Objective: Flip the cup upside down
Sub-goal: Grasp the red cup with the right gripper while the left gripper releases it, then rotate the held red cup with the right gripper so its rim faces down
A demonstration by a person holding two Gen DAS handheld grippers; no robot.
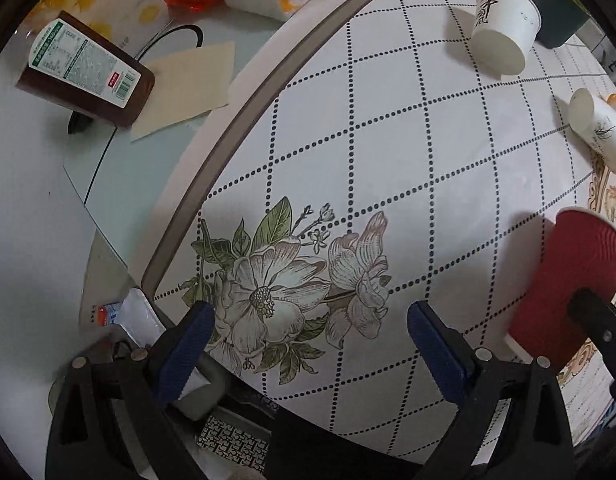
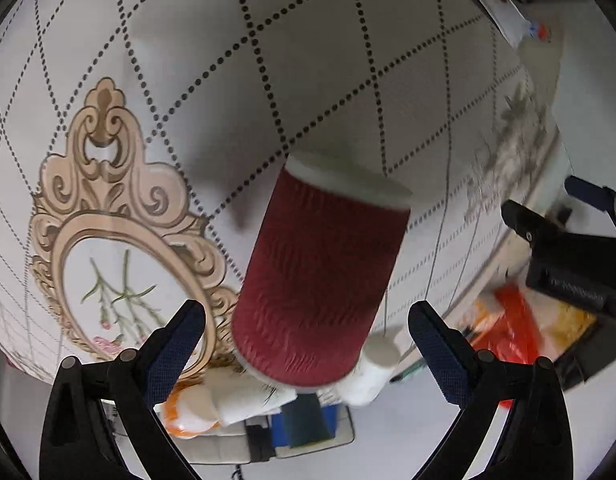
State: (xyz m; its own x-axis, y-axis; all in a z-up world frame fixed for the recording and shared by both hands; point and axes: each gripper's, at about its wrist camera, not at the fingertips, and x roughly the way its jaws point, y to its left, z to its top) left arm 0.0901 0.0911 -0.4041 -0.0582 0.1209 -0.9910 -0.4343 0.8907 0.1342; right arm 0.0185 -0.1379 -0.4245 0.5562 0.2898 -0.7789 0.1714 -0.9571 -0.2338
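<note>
Red cup [image 2: 320, 280]: ribbed paper sleeve, white rim at both ends; sits between the right claw's [image 2: 308, 320] fingers in the right wrist view; same cup at far right edge of the left wrist view [image 1: 568, 280]
cup axis: runs roughly away from the right claw, tilted a bit to the right; far end points out over the table [image 2: 308, 60]; which end is the mouth: can't tell, blurred
right claw: spread wide; gap visible on both sides of the cup, pads not touching it; so released, not gripping; whether cup rests on the table or is mid-air: can't tell
left claw [image 1: 308, 336]: also spread, holding nothing; over the flower print [image 1: 283, 292], cup off to its right
nearer arm: right, by far; cup is centred in its span, left claw is well apart
key relation: cup axis is along the fingers, not across; judgement: closing here pinches the sleeve sides, ok for a wrist-roll flip
other cups: white cup [image 1: 504, 36] and another [image 1: 600, 128] lie at far side of table; not in the way
</note>
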